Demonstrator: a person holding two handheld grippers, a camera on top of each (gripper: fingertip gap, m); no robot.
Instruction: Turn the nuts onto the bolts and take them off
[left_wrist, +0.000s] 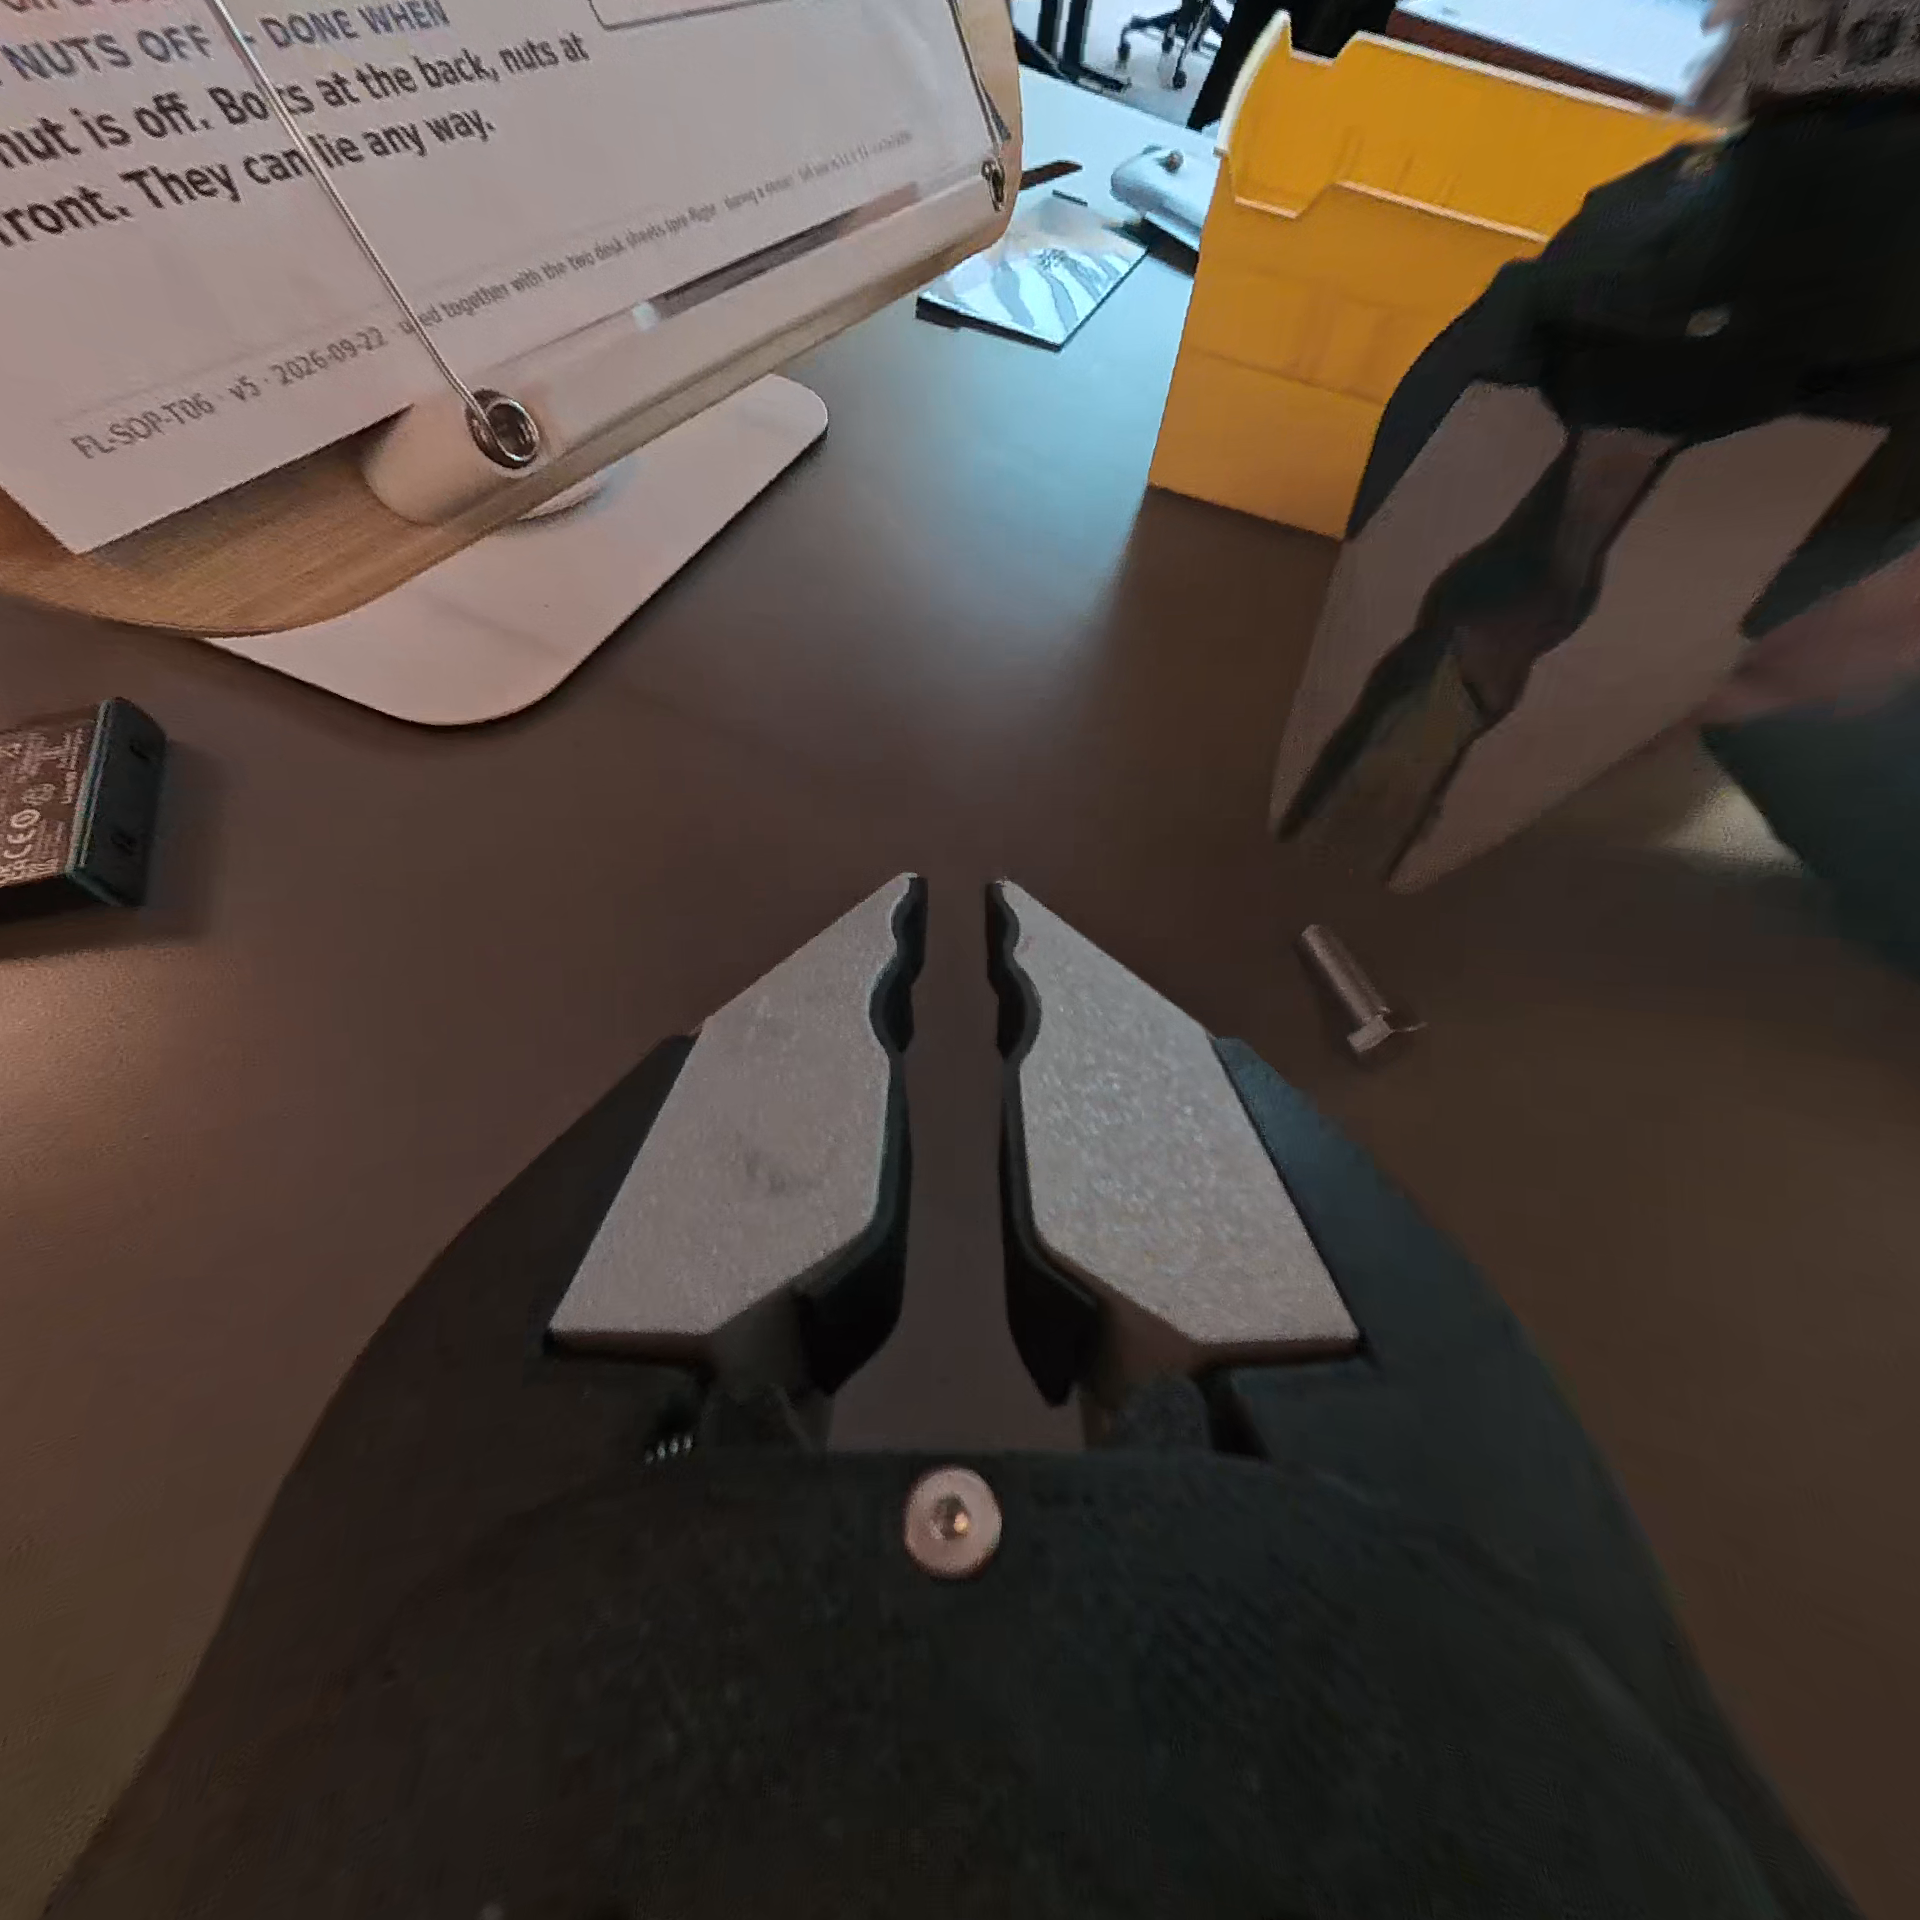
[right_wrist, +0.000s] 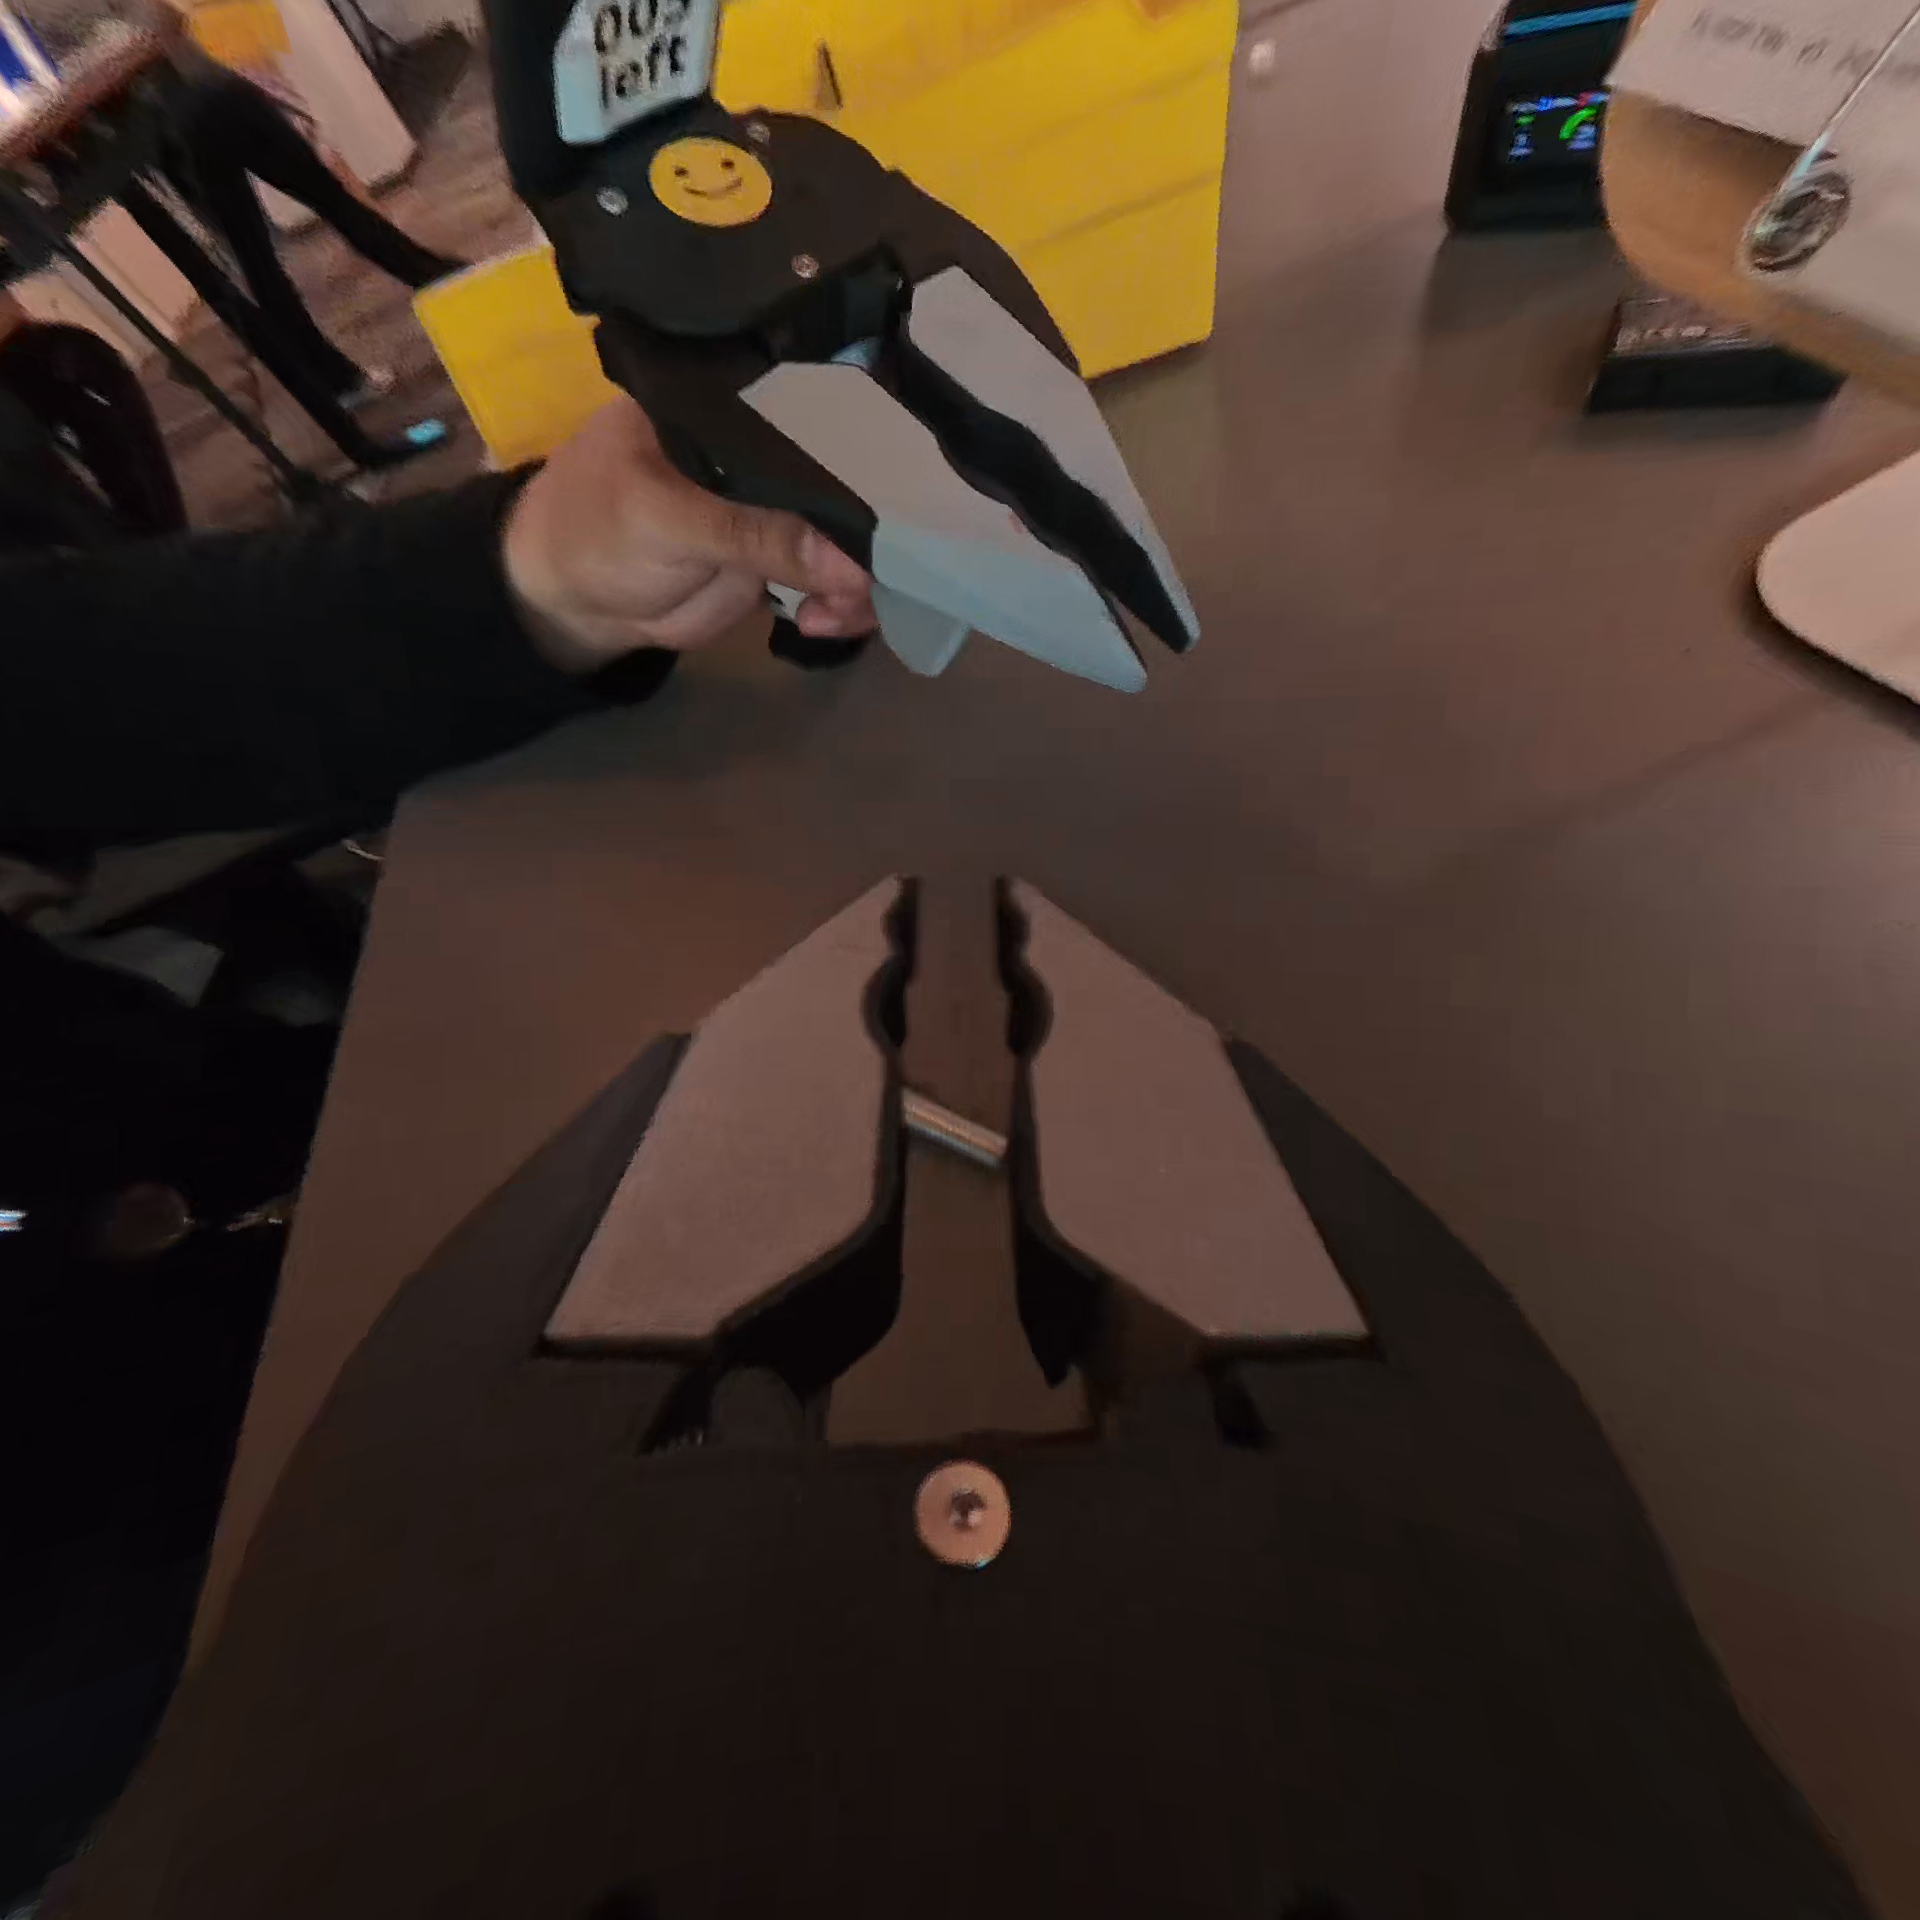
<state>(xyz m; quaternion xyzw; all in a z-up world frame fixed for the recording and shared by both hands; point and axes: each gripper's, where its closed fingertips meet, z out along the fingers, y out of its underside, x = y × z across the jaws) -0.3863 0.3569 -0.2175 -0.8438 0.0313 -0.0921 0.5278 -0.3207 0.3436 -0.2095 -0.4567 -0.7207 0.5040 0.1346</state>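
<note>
A silver hex-head bolt (left_wrist: 1356, 992) lies on the dark brown table (left_wrist: 727, 831), to the right of my left gripper (left_wrist: 956, 883). The left gripper's jaws stand a narrow gap apart with nothing between them. It also shows in the right wrist view (right_wrist: 1153, 655), held up by a hand. My right gripper (right_wrist: 956, 883) is narrowly open, with only bare table at its tips. The bolt (right_wrist: 951, 1132) shows through the gap farther back, on the table beneath the fingers. In the left wrist view the right gripper (left_wrist: 1340, 852) hovers, blurred, just beyond the bolt. No nut is in view.
A wooden sheet stand (left_wrist: 468, 208) on a white base (left_wrist: 582, 582) stands at the back left. A yellow bin (left_wrist: 1351, 291) is at the back right. A small black device (left_wrist: 73, 810) lies at the left. The table's edge (right_wrist: 364, 935) runs along the left of the right wrist view. Tip to tip, the grippers are about 7 cm apart. The bolt (right_wrist: 951, 1132) lies around 6 cm away from my right fingertips. It is also in sight in the left wrist view (left_wrist: 1340, 971).
</note>
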